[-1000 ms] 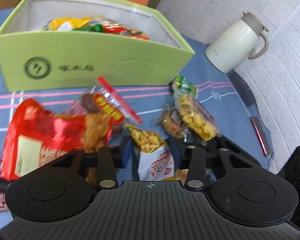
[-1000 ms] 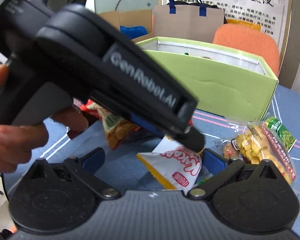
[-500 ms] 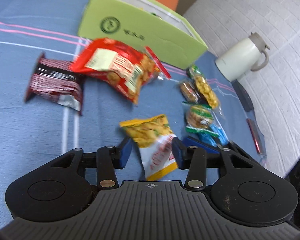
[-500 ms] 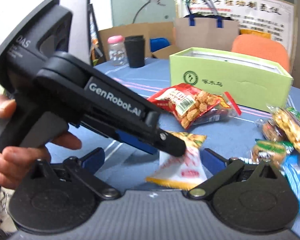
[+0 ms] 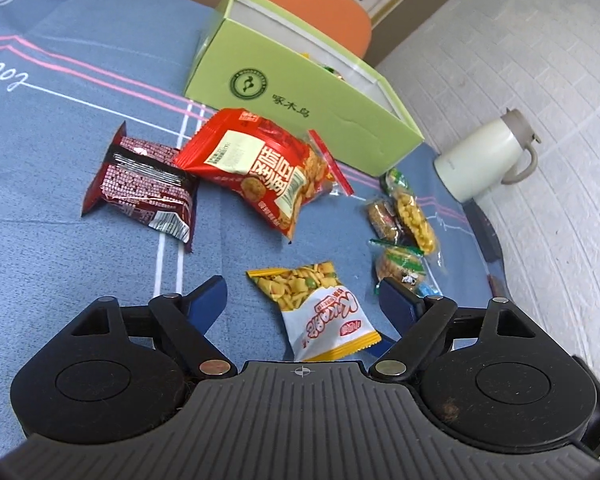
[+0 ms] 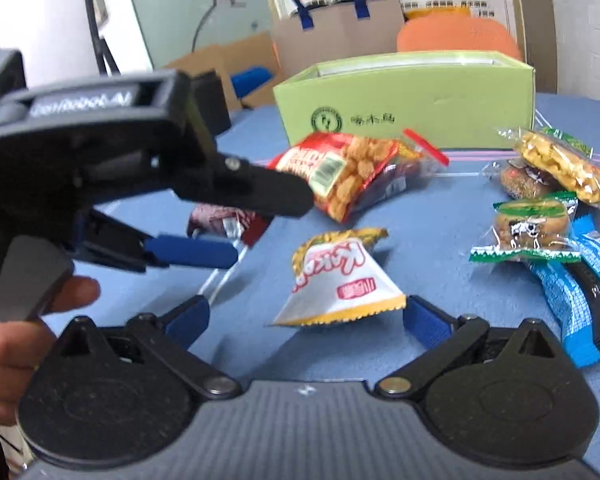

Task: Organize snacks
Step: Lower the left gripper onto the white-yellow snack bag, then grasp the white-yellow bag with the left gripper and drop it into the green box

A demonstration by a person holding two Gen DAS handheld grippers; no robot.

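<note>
One crinkly foil snack packet, rectangular cardboard box.

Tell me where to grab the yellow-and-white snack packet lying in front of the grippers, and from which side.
Grip the yellow-and-white snack packet across its puffed middle, coming down from above and the near side. It lies flat on the blue tablecloth, long axis pointing away, with bare cloth on both flanks for the fingers. The crimped end seams look too thin to hold. The left gripper already straddles it, jaws opening.
</note>
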